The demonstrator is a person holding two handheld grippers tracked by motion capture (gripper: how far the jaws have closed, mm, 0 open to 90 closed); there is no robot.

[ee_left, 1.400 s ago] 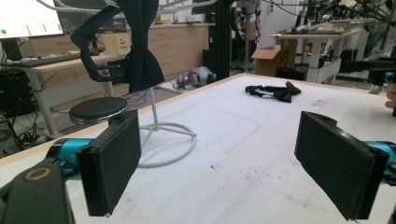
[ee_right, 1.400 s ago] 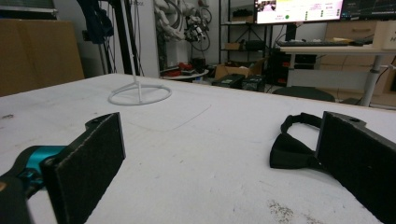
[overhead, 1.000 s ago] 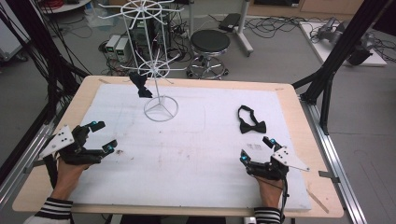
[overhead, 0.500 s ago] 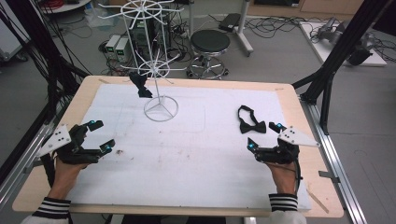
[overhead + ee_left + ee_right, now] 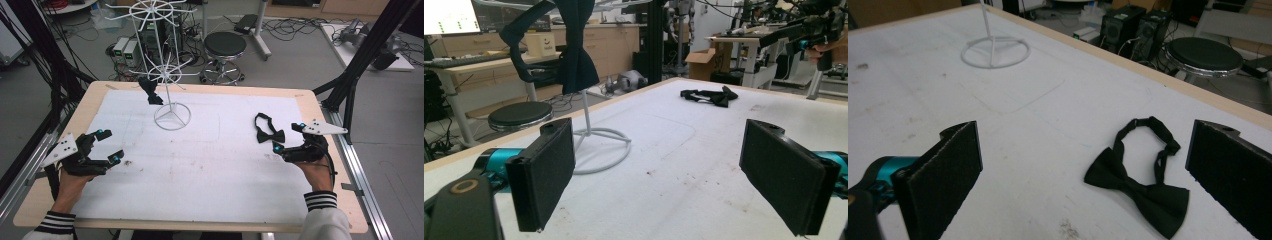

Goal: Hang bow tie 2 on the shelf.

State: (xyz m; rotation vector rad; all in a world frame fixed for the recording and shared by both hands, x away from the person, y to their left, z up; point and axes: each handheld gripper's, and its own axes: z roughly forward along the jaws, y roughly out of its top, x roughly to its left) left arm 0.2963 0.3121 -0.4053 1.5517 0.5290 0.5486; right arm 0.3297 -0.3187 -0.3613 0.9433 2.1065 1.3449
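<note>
Working across the counter [image 5: 210,165], I see its white mat covering nearly the whole top, and I take the white wire stand [image 5: 170,95] as my landmark, which rises from a ring base toward the far left part of that mat. Hanging from the stand's lower ring is a dark bow tie [image 5: 150,91], which in the left gripper view dangles just in front of the stand's post. My left hand-held gripper [image 5: 102,146] hovers near the counter's left edge, on my side of the stand and well apart from it, its jaws spread wide with nothing between them. My right hand-held gripper [image 5: 289,137] is far to the right of the stand, near the counter's right edge, its jaws likewise spread wide and empty. A black bow tie [image 5: 266,132] lies flat on the mat well to the right of the stand, just beside my right hand-held gripper; in the right gripper view it sits between the two pads but is not touched by either, its strap looped behind the bow.
</note>
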